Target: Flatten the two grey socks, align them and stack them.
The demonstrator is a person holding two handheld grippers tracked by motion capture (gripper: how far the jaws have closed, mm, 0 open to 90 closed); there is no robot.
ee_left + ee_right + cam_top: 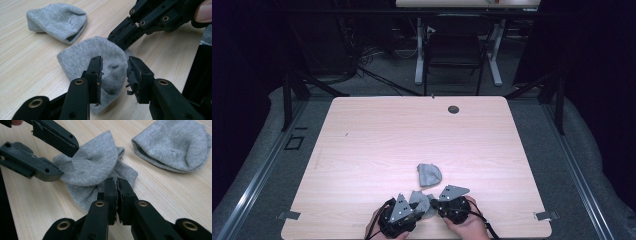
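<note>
Both hands sit at the near edge of the table (362, 140), at about 6 o'clock, tongs pointing inward at each other. The right gripper (117, 185) is pinched tight on the edge of a crumpled grey sock (95, 170). The left gripper (115, 67) has its jaws parted, straddling that sock without pressing it. A second grey sock (429, 174), rolled up, lies just beyond at 12 o'clock, apart from the first.
</note>
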